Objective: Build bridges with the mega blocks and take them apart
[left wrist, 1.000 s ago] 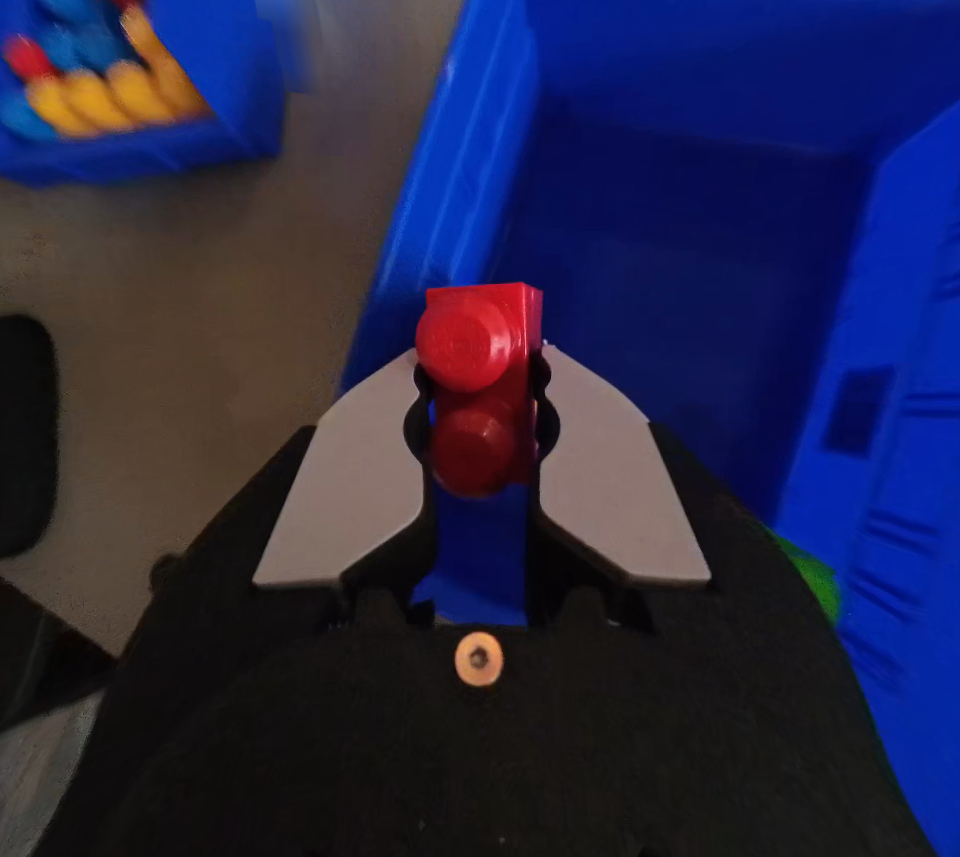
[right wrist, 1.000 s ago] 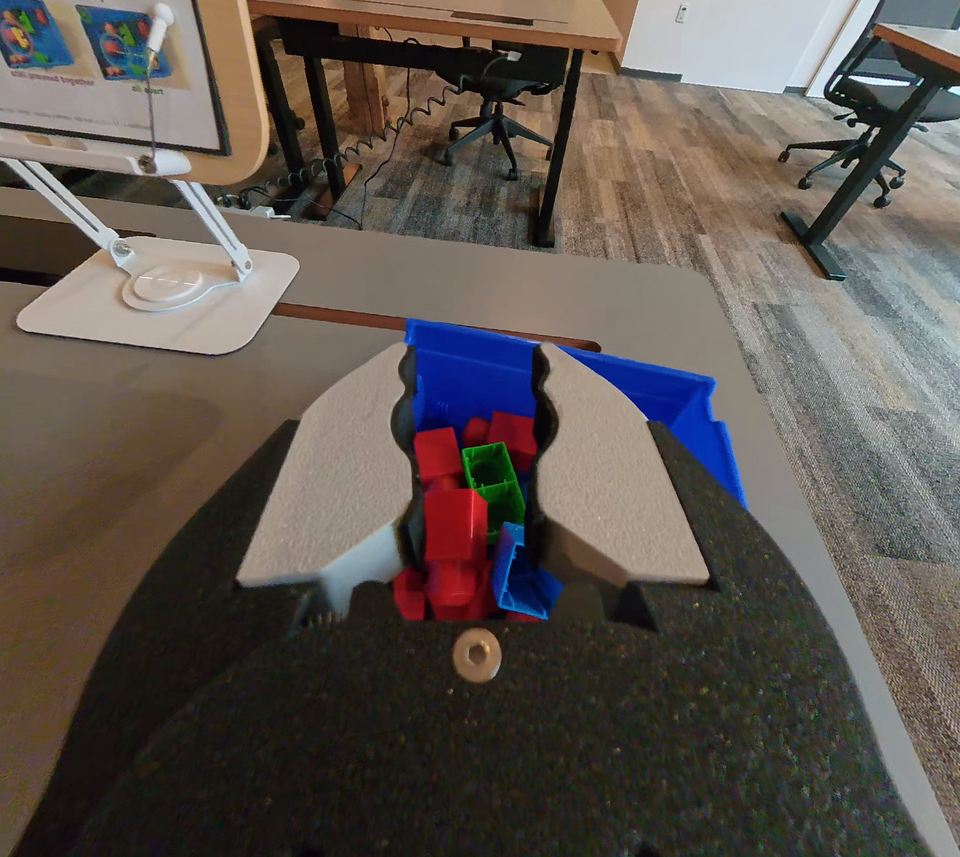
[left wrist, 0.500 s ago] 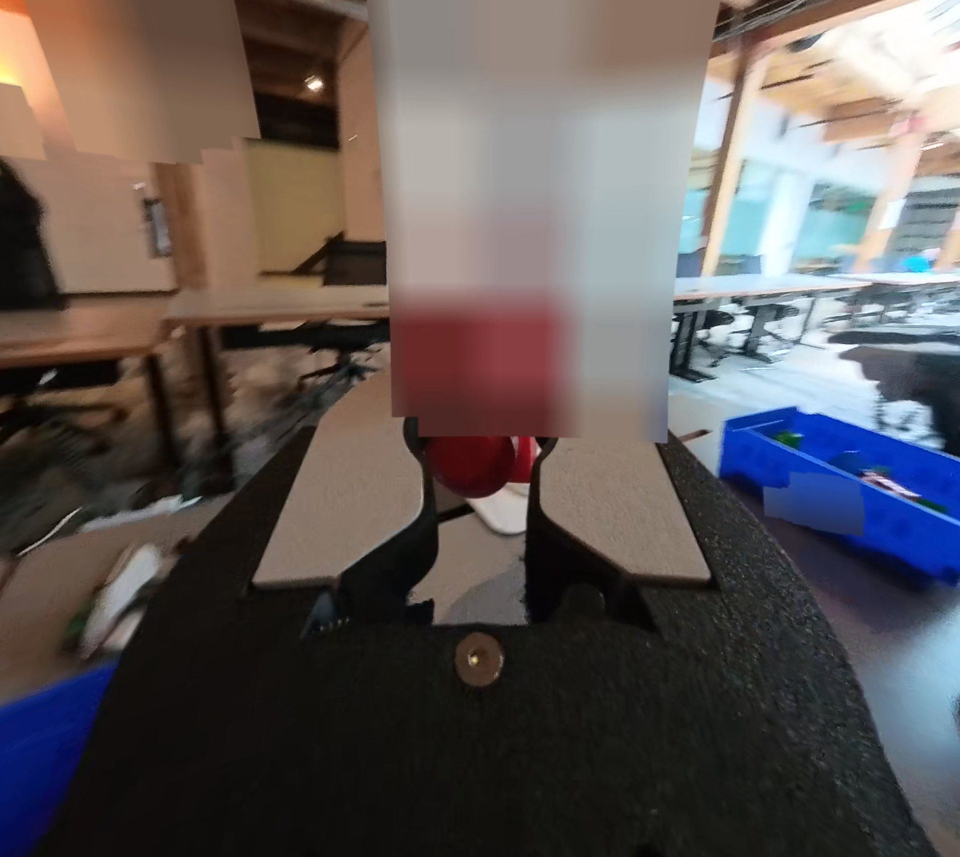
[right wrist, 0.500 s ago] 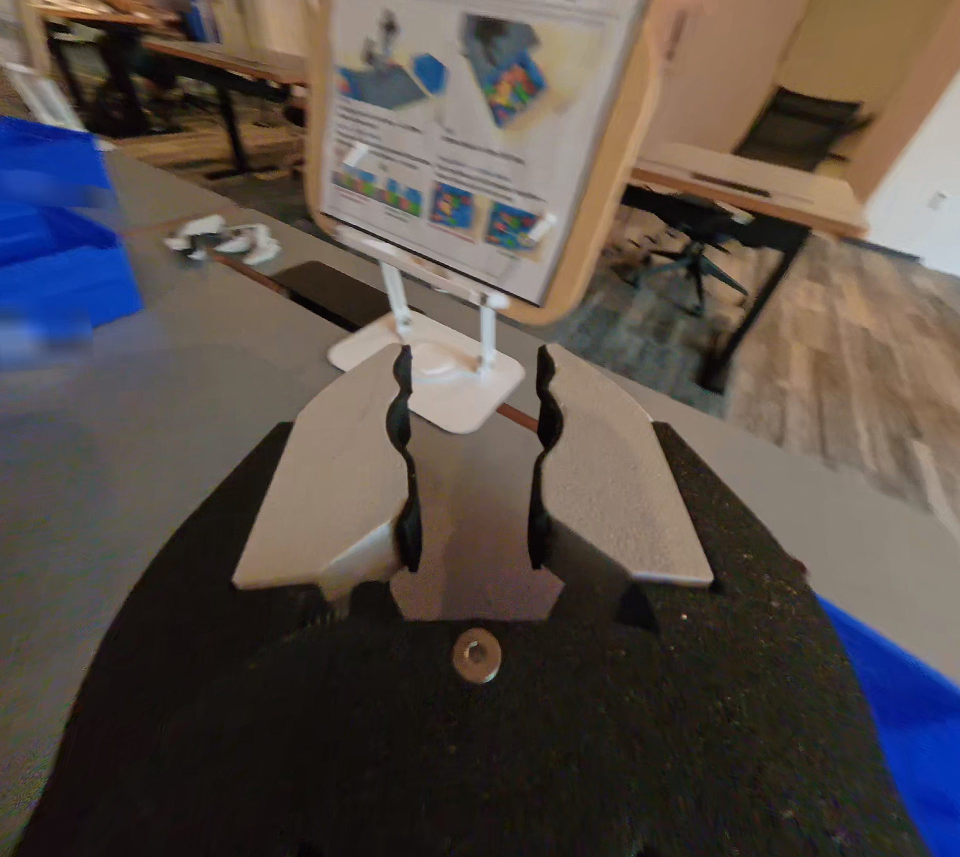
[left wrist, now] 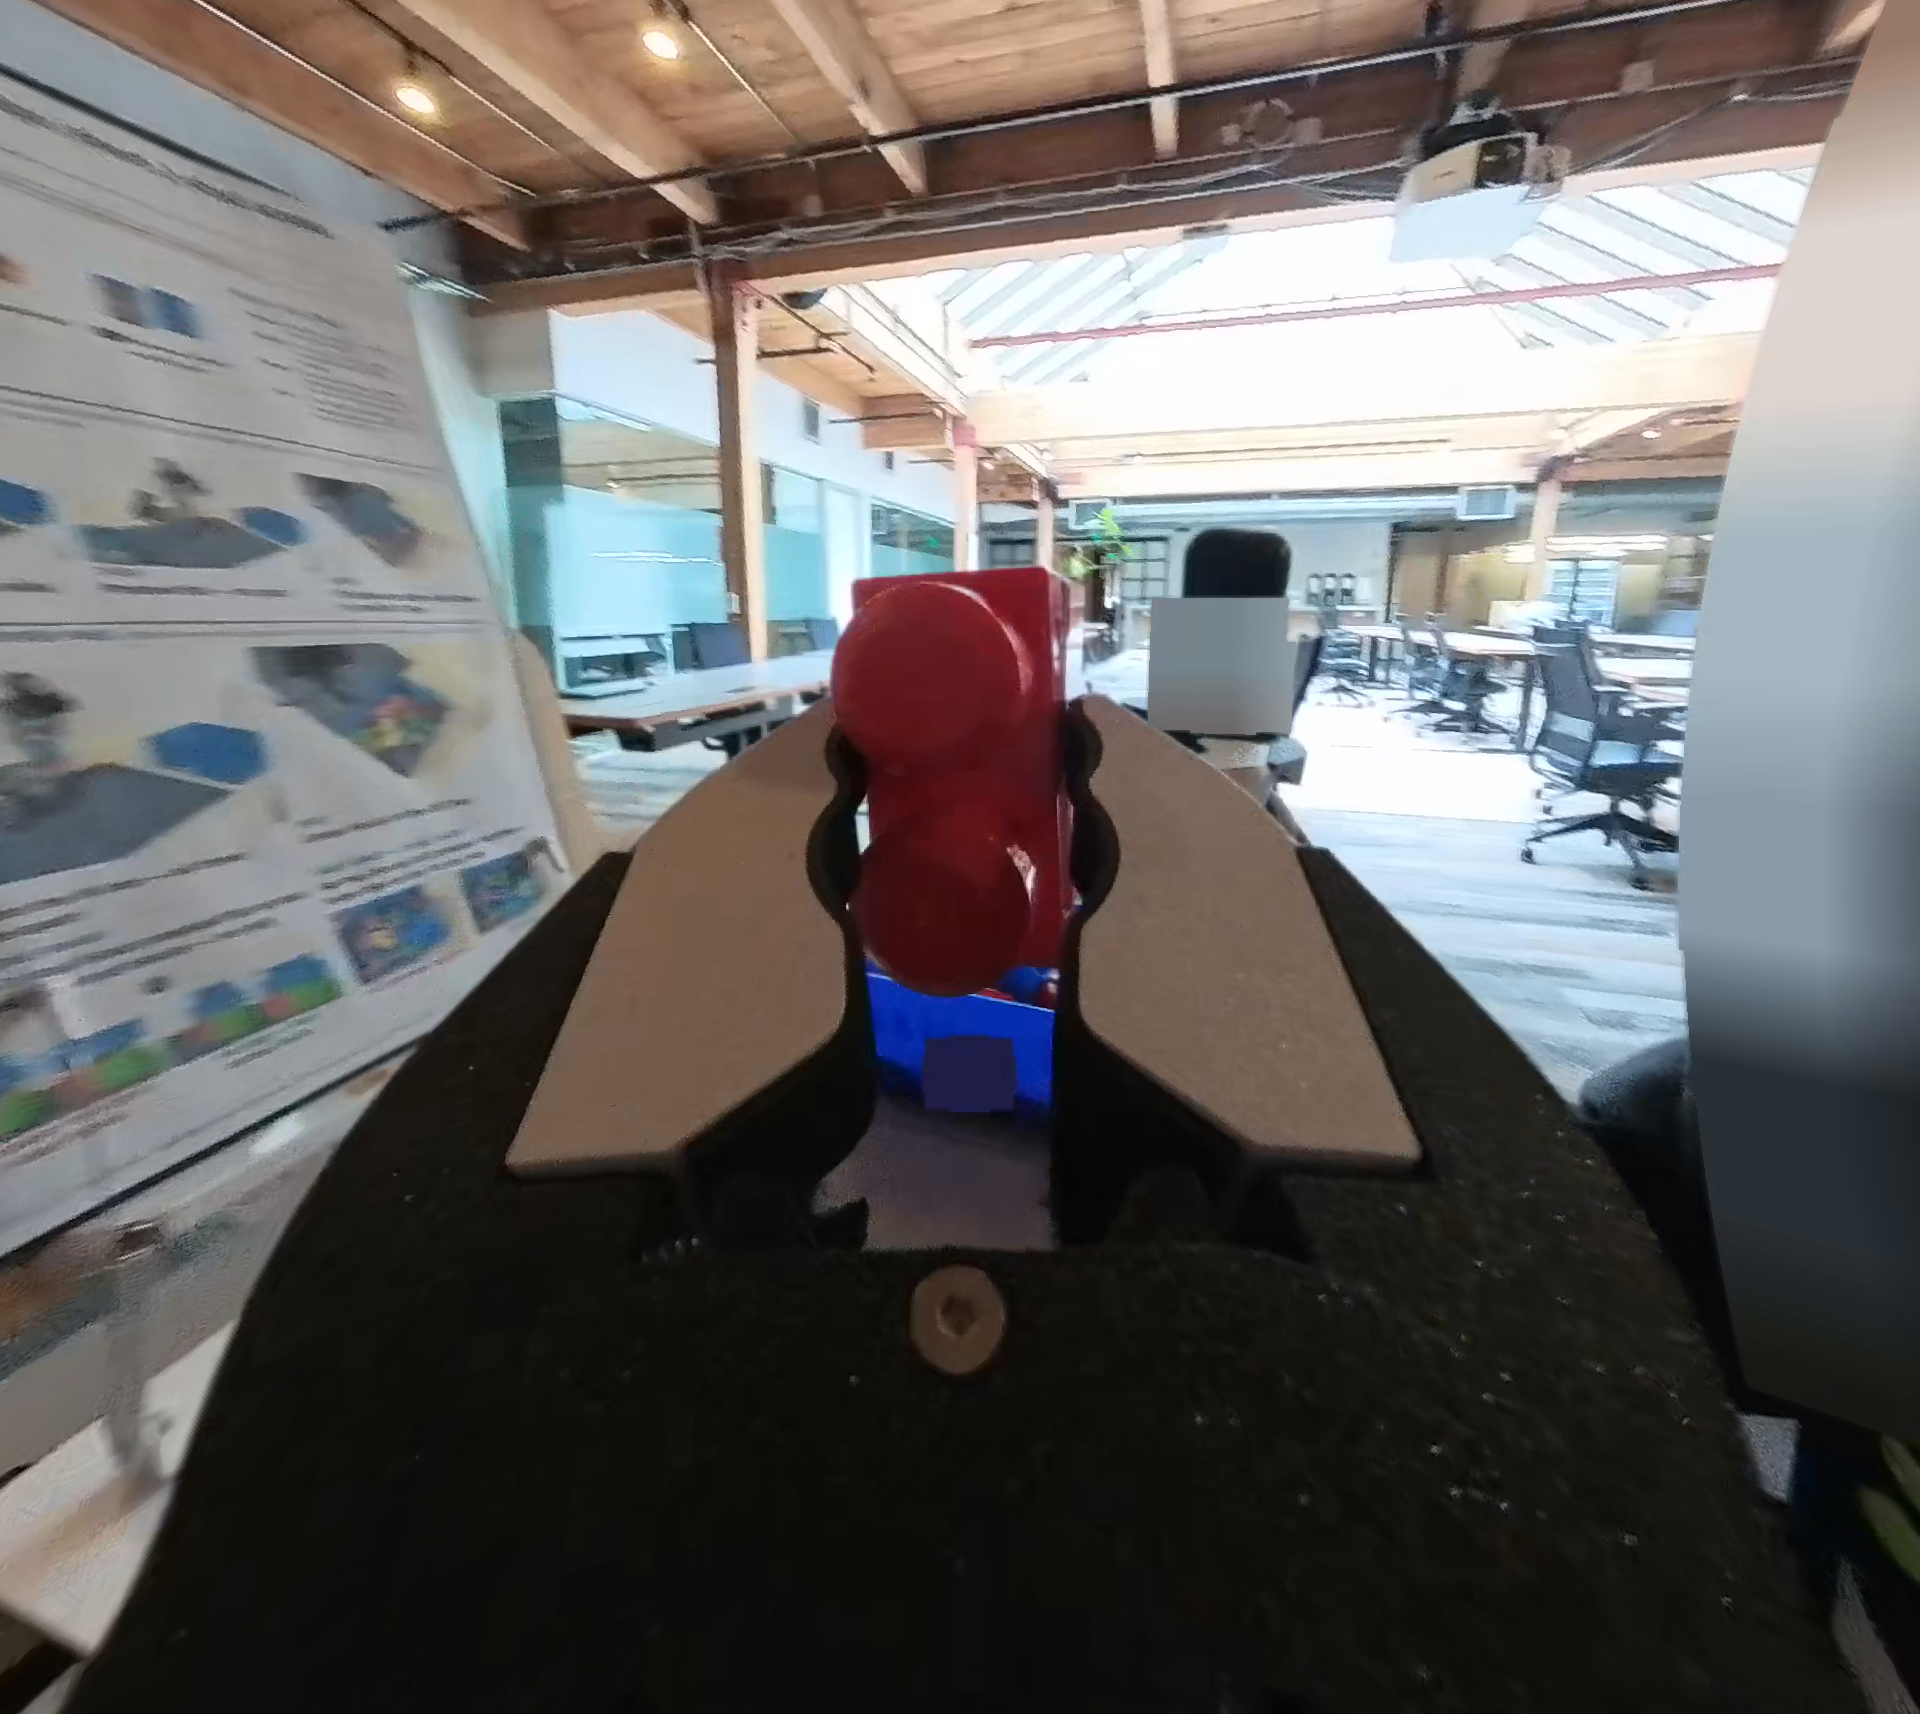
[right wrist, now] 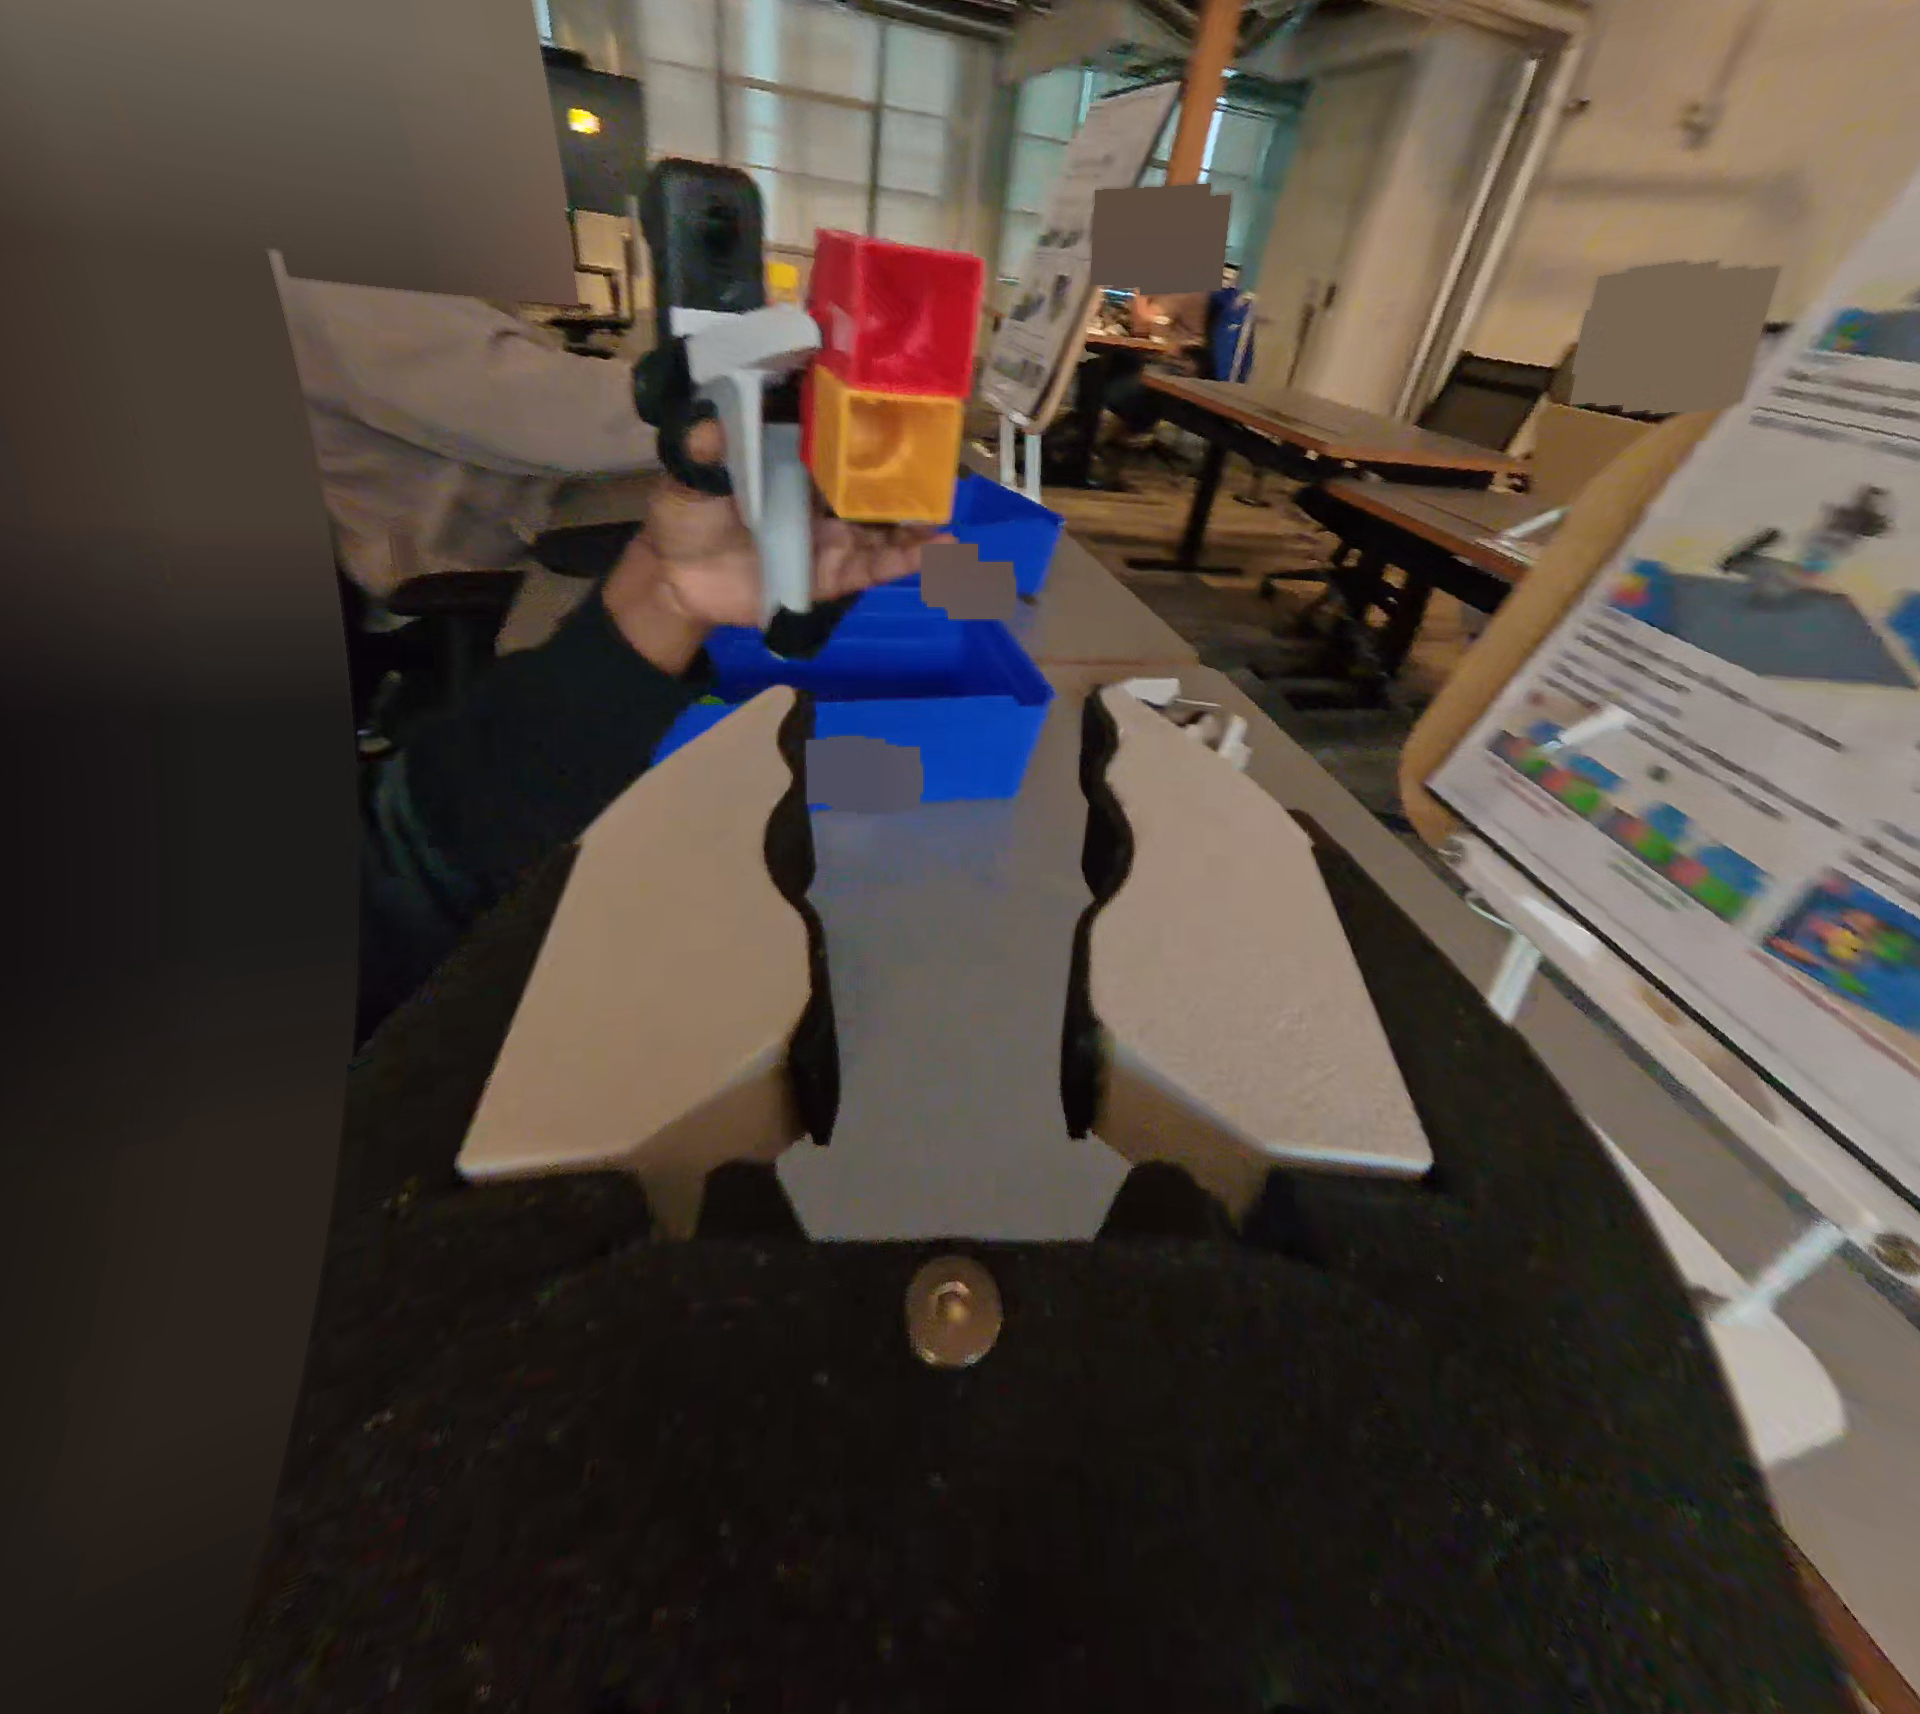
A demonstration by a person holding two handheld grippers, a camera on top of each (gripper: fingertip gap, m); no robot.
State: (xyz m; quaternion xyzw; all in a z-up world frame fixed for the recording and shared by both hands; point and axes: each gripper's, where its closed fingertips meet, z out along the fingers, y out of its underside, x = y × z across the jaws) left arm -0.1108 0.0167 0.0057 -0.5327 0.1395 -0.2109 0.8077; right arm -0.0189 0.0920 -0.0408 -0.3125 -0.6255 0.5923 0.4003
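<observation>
Left tongs (left wrist: 961, 771): clamped on a red block (left wrist: 951, 771), held up in the air above the worktop, its two round studs facing back toward the camera.
Same tongs from across (right wrist: 790, 376): the right wrist view shows a yellow block (right wrist: 883, 459) pressed to the red one (right wrist: 899, 319), both hollow undersides facing that camera; the hand (right wrist: 727, 563) grips the handle below.
Right tongs (right wrist: 945, 875): apart, nothing between them, aimed over the grey worktop (right wrist: 935, 937) toward the raised pair.
Blocks held, counted: two, one red and one yellow, joined.
Handling, as I judge it: hollow moulded plastic, so light and stiff; smooth sides that could slip under a pull; not fragile. The studs hold by friction, so the pair should come apart with a firm tug or a slight twist.
Where to grip: for the free tongs, the flat side walls of the yellow block, close to the seam, leaving the red one to the left tongs.
Bins: two blue bins (right wrist: 935, 708) in a row along the worktop's length, beyond the right tongs; a few blocks show in one, too hidden to count.
Boards: one instruction board (right wrist: 1714, 729) standing at the worktop's right edge.
</observation>
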